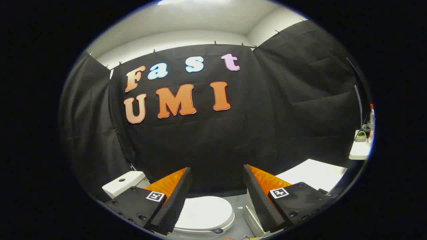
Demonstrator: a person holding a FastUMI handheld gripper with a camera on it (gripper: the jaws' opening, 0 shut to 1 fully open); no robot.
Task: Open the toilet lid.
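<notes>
A white toilet sits low, below my fingers. Its lid [204,212] lies flat and closed, showing in the gap between the fingers and partly hidden by the left one. The white tank [124,182] with a round flush button stands behind the left finger. My gripper [217,173] hovers above the toilet, open wide with nothing between its fingers. The fingertips [185,176] point at the black cloth wall rather than down at the lid.
A white cabinet or table top [312,173] stands to the right of the toilet, behind the right finger. Farther right, a small white shelf [359,150] carries a bottle [371,123] and other small items. Grey floor [238,206] lies beside the toilet.
</notes>
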